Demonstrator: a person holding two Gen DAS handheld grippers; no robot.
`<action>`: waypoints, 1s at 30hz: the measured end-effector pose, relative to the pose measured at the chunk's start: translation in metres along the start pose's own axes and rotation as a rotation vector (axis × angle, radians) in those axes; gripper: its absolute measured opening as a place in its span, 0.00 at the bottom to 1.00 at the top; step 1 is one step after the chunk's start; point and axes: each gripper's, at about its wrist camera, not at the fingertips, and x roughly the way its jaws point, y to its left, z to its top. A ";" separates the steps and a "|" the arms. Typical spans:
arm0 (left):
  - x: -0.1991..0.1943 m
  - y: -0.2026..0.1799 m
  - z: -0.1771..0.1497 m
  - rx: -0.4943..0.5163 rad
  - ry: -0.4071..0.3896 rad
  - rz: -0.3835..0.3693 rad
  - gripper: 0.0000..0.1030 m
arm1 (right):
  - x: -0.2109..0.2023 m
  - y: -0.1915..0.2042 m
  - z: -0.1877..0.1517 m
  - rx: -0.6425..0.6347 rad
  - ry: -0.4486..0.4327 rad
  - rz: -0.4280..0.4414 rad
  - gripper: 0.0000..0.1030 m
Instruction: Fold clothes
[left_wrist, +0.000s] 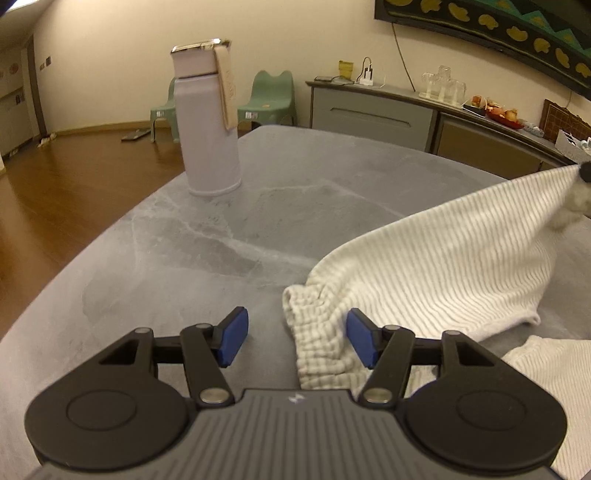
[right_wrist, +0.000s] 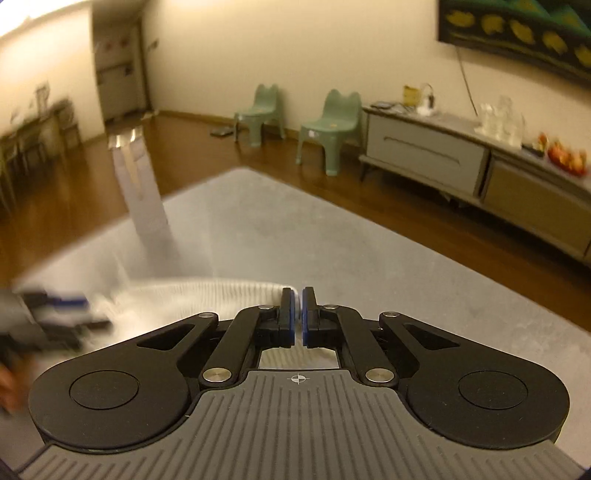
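Your left claw (left_wrist: 297, 338): jaws apart, gathered waistband edge of the striped garment (left_wrist: 436, 258) lying between them, pads not pressing | your right claw (right_wrist: 298, 315): clamped on the garment's far corner, lifting it off the grey surface (left_wrist: 221, 229) | white bottle (left_wrist: 210, 125) stands beyond.

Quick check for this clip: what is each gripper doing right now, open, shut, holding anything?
Left gripper: open, striped garment's gathered band between its pads, not gripped.
Right gripper: shut, pinching the garment's edge.
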 end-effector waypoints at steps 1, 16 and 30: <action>-0.001 0.004 0.001 -0.026 0.004 -0.016 0.58 | -0.001 0.001 0.001 -0.006 0.020 -0.014 0.02; -0.005 0.072 -0.004 -0.570 0.127 -0.456 0.70 | -0.069 0.076 -0.142 -0.416 0.044 -0.094 0.04; -0.039 0.019 -0.033 -0.103 0.099 -0.137 0.71 | -0.044 0.037 -0.172 0.009 0.077 -0.039 0.38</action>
